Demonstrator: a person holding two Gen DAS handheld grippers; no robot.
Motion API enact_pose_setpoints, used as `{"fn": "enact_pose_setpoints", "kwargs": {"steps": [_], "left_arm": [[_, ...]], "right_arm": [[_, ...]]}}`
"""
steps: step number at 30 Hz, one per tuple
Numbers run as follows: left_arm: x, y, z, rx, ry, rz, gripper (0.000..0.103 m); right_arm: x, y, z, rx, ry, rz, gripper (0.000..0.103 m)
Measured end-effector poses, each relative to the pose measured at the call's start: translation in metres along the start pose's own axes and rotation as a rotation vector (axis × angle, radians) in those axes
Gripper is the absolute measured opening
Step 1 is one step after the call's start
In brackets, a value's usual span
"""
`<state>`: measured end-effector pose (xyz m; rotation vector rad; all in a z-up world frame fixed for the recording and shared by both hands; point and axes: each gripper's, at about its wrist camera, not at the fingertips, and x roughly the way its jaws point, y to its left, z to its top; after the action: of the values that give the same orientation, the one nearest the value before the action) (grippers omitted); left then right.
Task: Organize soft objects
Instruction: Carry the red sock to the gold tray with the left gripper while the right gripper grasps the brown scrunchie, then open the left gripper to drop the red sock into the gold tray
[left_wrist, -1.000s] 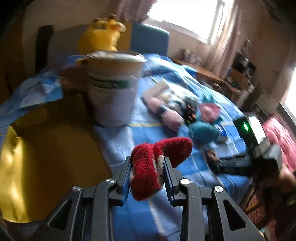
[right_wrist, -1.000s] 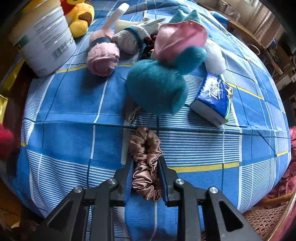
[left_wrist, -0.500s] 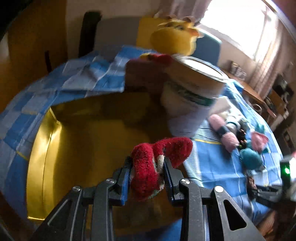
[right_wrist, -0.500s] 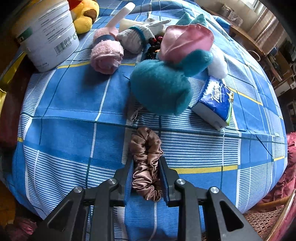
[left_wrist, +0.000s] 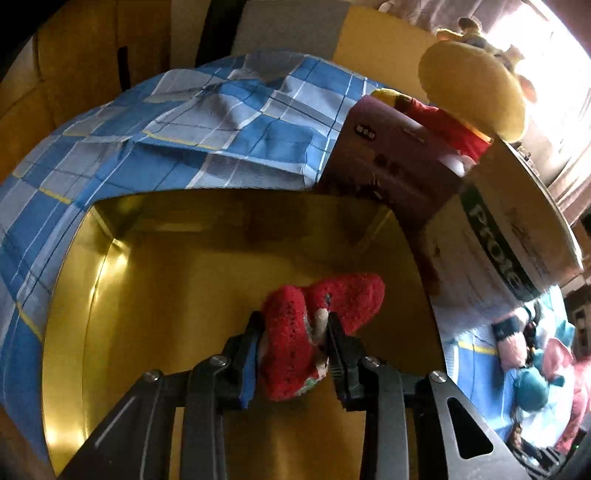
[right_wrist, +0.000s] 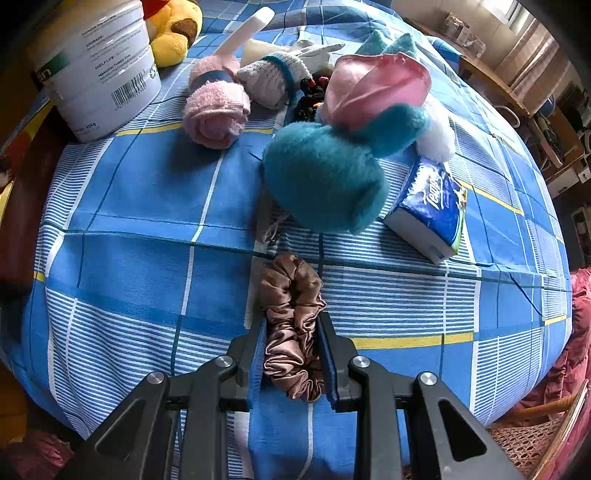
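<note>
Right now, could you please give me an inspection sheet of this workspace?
Surface: blue checked cloth, with a gold box at its edge.
Job's things: red sock, brown scrunchie, pink rolled sock, teal plush, yellow plush toy.
Clutter: white tub, tissue pack.
Grippers: left gripper holds the red sock above the gold box; right gripper is shut on the scrunchie.
Cables: nothing seen.
Surroundings: window, shelves.

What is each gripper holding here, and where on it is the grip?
Left gripper pinches a red sock across its folded middle. Right gripper clamps a brown satin scrunchie across its near half, its far loop free.
</note>
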<state>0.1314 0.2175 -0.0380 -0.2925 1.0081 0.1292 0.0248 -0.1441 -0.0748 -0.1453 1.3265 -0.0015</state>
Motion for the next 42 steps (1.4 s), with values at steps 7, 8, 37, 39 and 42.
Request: {"fn": "enact_pose_setpoints", "kwargs": {"steps": [7,8,37,39,42], "left_arm": [[0.015,-0.011,0.013,0.009,-0.032,0.023,0.051],[0.015,-0.011,0.013,0.015,-0.041,0.024,0.052],[-0.125,-0.012,-0.076,0.179,-0.338,0.058,0.09],[-0.128,-0.01,-0.078,0.186,-0.344,0.066,0.09],[-0.129,-0.008,-0.081,0.189,-0.345,0.069,0.09]], "right_arm": [[0.0,0.0,0.0,-0.004,-0.006,-0.003,0.027],[0.0,0.0,0.0,-0.006,-0.008,-0.005,0.027],[-0.01,-0.008,0.0,0.048,-0.039,0.033,0.022],[-0.014,-0.008,-0.002,0.047,-0.051,0.05,0.022],[-0.025,-0.008,-0.003,0.038,-0.07,0.07,0.022]]}}
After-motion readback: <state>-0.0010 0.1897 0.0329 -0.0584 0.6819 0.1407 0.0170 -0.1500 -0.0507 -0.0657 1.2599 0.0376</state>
